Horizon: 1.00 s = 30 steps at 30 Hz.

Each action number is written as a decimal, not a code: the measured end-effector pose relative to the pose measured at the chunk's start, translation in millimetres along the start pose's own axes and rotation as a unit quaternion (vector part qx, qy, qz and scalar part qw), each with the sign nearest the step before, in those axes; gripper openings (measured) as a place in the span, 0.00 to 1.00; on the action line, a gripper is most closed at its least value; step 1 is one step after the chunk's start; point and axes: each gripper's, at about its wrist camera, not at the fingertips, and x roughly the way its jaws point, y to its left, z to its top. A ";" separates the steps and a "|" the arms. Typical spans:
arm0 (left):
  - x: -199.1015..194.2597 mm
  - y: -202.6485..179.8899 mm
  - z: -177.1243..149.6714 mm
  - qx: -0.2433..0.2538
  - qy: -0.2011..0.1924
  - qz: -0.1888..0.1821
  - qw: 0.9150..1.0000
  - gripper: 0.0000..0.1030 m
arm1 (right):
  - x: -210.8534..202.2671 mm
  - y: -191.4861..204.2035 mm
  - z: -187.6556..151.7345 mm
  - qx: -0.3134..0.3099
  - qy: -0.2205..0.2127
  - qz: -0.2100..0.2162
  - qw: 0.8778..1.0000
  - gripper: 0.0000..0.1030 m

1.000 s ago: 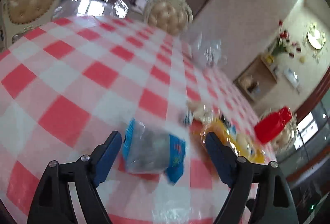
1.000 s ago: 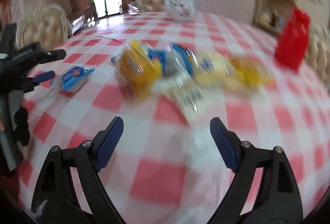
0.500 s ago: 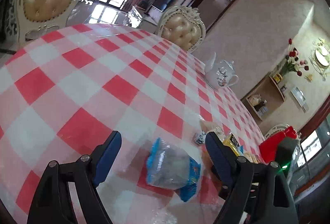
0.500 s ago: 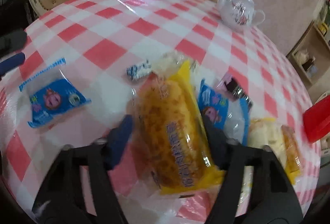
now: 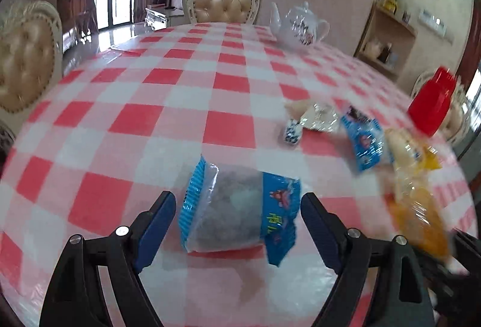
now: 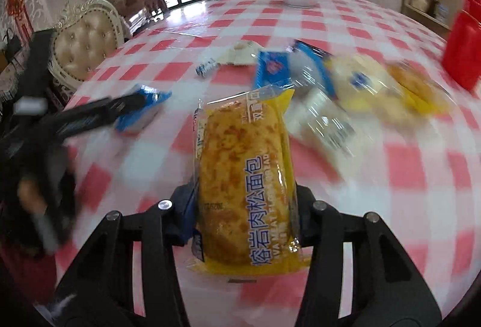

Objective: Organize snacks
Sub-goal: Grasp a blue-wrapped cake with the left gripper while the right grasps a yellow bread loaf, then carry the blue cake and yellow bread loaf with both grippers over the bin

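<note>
Much of the right wrist view is smeared by blur: the heap of wrapped snacks (image 6: 354,86) at about 1 o'clock from the held bun shows only yellow, blue and clear film, and its print cannot be read. The left gripper (image 6: 132,101) enters from 9 o'clock as a dark streak, its tips at a blue packet (image 6: 141,110) that is half covered by it. A red container (image 6: 463,47) is cut off by the frame's edge at 2 o'clock.

The right gripper (image 6: 245,206) has just been closing its jaws, and they now clamp a bread bun packet (image 6: 243,182) by its sides. The wrapper is clear over a golden, speckled bun with a yellow strip carrying blue Chinese characters, 熔岩肉松面包; smaller Latin lettering beside them is too broken to read. The packet points toward 12 o'clock, its near end between the jaws above the red-and-white checked tabletop (image 6: 405,164).

In the left wrist view the left gripper's jaws stand wide apart on either side of the blue packet (image 5: 240,206), not touching it. It lies flat on the tabletop, clear film over a dark grey filling, blue crimped ends, with small green characters I cannot make out. A white teapot (image 5: 297,26) stands far off at 1 o'clock.
</note>
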 end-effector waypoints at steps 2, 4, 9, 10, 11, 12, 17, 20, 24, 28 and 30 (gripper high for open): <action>7.5 -3.3 1.6 0.020 0.014 -0.010 1.000 0.84 | -15.3 -8.2 -17.6 0.023 -0.006 0.012 1.000 0.51; 11.9 -5.5 1.3 0.031 0.019 -0.002 0.999 0.84 | -23.8 -16.9 -32.4 0.047 -0.011 0.030 0.998 0.51; 24.5 -9.0 2.7 0.049 0.041 0.002 0.998 0.85 | -25.7 -21.3 -46.7 0.062 0.001 0.031 0.998 0.51; 25.7 -8.3 3.3 0.050 0.040 0.003 0.998 0.85 | -24.3 -21.0 -47.6 0.061 0.005 0.031 0.998 0.51; 26.2 -8.4 3.7 0.050 0.040 0.002 0.998 0.85 | -22.6 -20.0 -48.8 0.058 0.009 0.027 0.998 0.51; 26.6 -8.8 4.3 0.050 0.040 0.001 0.998 0.85 | -20.3 -18.8 -49.8 0.054 0.013 0.022 0.998 0.51; 24.2 -5.8 5.8 0.041 0.034 -0.020 0.998 0.76 | -22.3 -17.9 -51.2 0.047 0.011 0.017 0.999 0.52; 21.1 -11.8 3.9 0.054 0.030 -0.028 0.998 0.63 | -22.1 -16.7 -51.5 0.043 0.011 0.012 0.999 0.52; 16.2 -18.0 -1.3 0.065 0.029 -0.037 0.997 0.60 | -22.0 -9.2 -52.3 0.026 0.012 -0.012 1.000 0.54; 10.2 -27.8 -8.3 0.081 0.029 -0.052 0.995 0.59 | -20.3 -2.7 -52.5 0.008 0.014 -0.038 0.999 0.56; 7.3 -31.7 -10.3 0.085 0.027 -0.057 0.994 0.59 | -20.0 -1.1 -52.6 0.002 0.015 -0.043 0.999 0.55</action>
